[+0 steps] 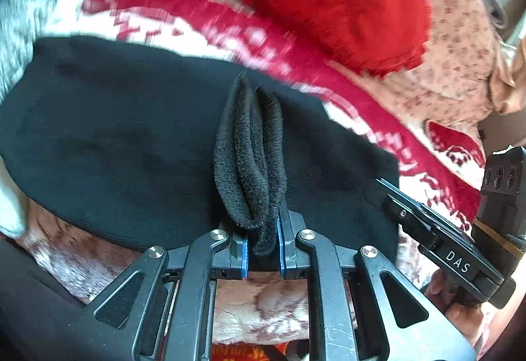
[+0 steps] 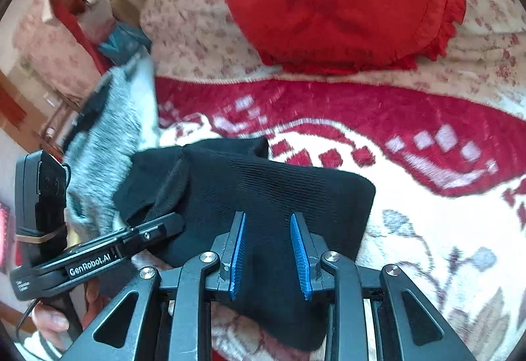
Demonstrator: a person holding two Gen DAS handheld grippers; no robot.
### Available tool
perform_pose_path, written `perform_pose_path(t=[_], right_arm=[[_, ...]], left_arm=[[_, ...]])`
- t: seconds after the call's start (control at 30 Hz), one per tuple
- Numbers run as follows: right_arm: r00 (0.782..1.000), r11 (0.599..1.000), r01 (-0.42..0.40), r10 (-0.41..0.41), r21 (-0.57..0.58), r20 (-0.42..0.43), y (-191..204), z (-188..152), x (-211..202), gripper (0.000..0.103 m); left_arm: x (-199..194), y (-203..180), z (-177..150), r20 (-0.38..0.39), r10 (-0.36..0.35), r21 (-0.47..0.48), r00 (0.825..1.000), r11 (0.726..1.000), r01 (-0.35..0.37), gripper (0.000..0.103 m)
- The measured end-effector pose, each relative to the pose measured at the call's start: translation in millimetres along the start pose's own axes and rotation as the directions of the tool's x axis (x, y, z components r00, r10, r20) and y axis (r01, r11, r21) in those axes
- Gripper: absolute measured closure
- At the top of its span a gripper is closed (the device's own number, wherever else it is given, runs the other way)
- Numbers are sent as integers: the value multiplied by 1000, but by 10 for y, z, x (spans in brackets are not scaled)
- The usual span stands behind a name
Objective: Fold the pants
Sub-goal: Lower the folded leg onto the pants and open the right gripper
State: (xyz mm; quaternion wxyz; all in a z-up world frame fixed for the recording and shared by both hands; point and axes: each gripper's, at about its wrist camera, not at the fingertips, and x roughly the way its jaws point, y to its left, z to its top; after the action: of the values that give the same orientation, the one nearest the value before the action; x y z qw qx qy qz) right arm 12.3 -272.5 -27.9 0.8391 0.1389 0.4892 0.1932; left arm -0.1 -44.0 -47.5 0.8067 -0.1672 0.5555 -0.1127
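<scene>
Red-and-cream patterned blanket (image 2: 394,117) covers the bed, and on it lie the black pants (image 2: 263,183), already bunched into a short, thick bundle whose long axis runs across both views, left to right. Its near edge is where both tools meet it. The left gripper (image 1: 263,249) is clenched on a fuzzy, doubled-up fold of the pants, which stands up between its blue pads (image 1: 243,252). The right gripper (image 2: 268,249) sits over the bundle's right end with its jaws parted and cloth lying between them; the pads do not look pressed on it, so I judge it not yet gripping. The left is therefore the hand that has the cloth, and any next fold would likely carry that near edge away toward the red cushion (image 2: 335,6) beyond. A grey garment (image 2: 108,131) lies just left of the bundle.
</scene>
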Motion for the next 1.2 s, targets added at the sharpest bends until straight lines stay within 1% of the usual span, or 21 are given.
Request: perform_pose_path(t=[0.07, 0.1, 0.23, 0.3, 0.37, 0.43, 0.5, 0.57, 0.6, 0.67, 0.7, 0.73, 0.77, 0.8, 0.83, 1.0, 1.2], right_arm=[[999, 1000, 17, -17, -1, -33, -15, -16, 140, 76], [999, 1000, 25, -25, -11, -27, 1, -17, 143, 76], [998, 998, 47, -49, -36, -38, 67, -11, 20, 76], [998, 995, 59, -61, -80, -19, 152, -48, -88, 76], [998, 992, 60, -62, -112, -19, 230, -132, -155, 76], [997, 990, 51, -57, -131, -43, 269, -254, -116, 76], [991, 985, 78, -93, -154, -91, 254, -397, 41, 76], [992, 980, 104, -114, -168, -56, 276, -461, 53, 76], [990, 979, 108, -121, -173, -66, 307, -451, 37, 76], [992, 981, 85, -99, -172, -77, 357, -401, -12, 76], [993, 983, 72, -86, -166, -75, 378, -376, -44, 76], [994, 984, 69, -81, -163, -68, 405, -348, -70, 76], [995, 984, 70, -81, -165, -59, 434, -324, -85, 76], [995, 983, 72, -82, -168, -49, 461, -299, -93, 76], [996, 983, 72, -80, -169, -41, 494, -271, -91, 76], [998, 983, 59, -63, -174, -17, 675, -126, 2, 76], [996, 973, 75, -83, -219, -27, 861, 45, 265, 76]], left_arm=[[-2, 24, -17, 14, -7, -1, 1000, 1000, 7, 91], [-21, 21, -23, 15, -7, 3, 1000, 1000, 7, 90], [-99, 28, -30, 19, 2, 0, 1000, 1000, -2, 87], [-124, 44, -44, 23, 13, -3, 1000, 1000, -13, 81], [-123, 65, -62, 29, 22, -3, 999, 1000, -22, 80], [-102, 60, -76, 31, 28, -8, 999, 1000, -28, 77], [-100, 46, -91, 36, 37, -2, 999, 999, -37, 77], [-134, 32, -112, 46, 52, 4, 998, 999, -52, 77], [-146, 24, -117, 50, 59, 7, 997, 998, -59, 77], [-202, 17, -128, 61, 77, 15, 995, 997, -78, 77], [-245, 20, -137, 76, 90, 20, 993, 996, -91, 72], [-273, 30, -146, 87, 98, 20, 991, 995, -100, 64], [-318, 48, -158, 104, 109, 17, 989, 994, -112, 60], [-349, 66, -165, 114, 114, 13, 987, 993, -116, 53], [-375, 88, -168, 123, 117, 10, 986, 993, -119, 50], [-474, 236, -153, 148, 163, -8, 975, 986, -164, 50], [-547, 433, -134, 163, 198, -42, 966, 980, -194, 50]])
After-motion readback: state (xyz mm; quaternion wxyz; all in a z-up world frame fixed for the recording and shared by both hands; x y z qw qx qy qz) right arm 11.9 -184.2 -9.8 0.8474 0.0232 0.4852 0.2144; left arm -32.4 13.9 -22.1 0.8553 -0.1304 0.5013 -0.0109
